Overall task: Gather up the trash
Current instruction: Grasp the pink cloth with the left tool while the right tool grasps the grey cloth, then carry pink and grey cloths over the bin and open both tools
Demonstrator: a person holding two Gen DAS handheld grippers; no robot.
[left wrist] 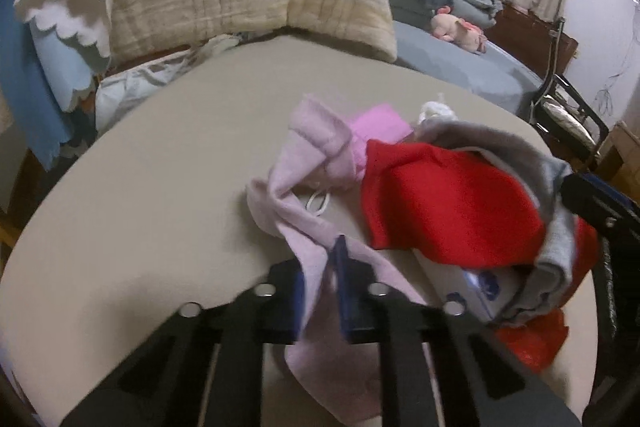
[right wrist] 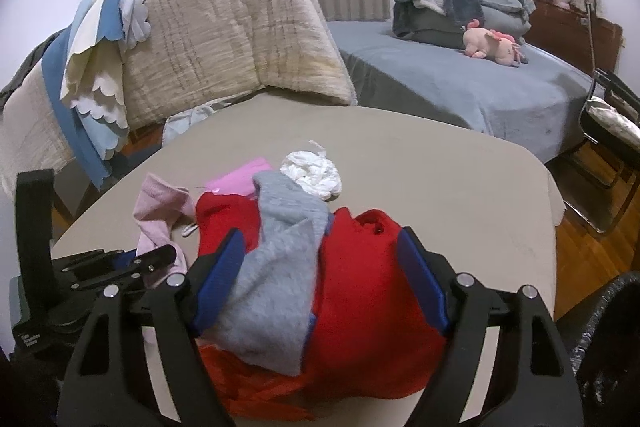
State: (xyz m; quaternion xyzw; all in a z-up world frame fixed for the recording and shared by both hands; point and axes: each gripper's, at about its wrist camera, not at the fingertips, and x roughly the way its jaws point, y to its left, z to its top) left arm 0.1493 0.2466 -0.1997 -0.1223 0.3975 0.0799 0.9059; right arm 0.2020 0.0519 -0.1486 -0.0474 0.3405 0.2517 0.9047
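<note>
A heap of cloth lies on the beige table [right wrist: 440, 179]. It holds a red cloth [right wrist: 360, 287], a grey cloth [right wrist: 276, 267] draped over it, a pale pink cloth [left wrist: 296, 203] and a bright pink piece [right wrist: 240, 175]. Crumpled white paper [right wrist: 316, 173] sits just behind the heap. In the left wrist view my left gripper [left wrist: 320, 279] is shut on the pale pink cloth, which hangs down between its blue pads. My right gripper [right wrist: 320, 259] stands open and wide, with the red and grey cloths between its fingers. A small white ring [left wrist: 318, 203] lies beside the pink cloth.
A quilt-draped chair back [right wrist: 224, 39] stands behind the table, with a blue-sheeted bed [right wrist: 460, 83] and pink plush toy [right wrist: 494, 45] beyond. A black bag [right wrist: 612, 347] is at the table's right edge. A white printed pack [left wrist: 476, 287] peeks from under the heap.
</note>
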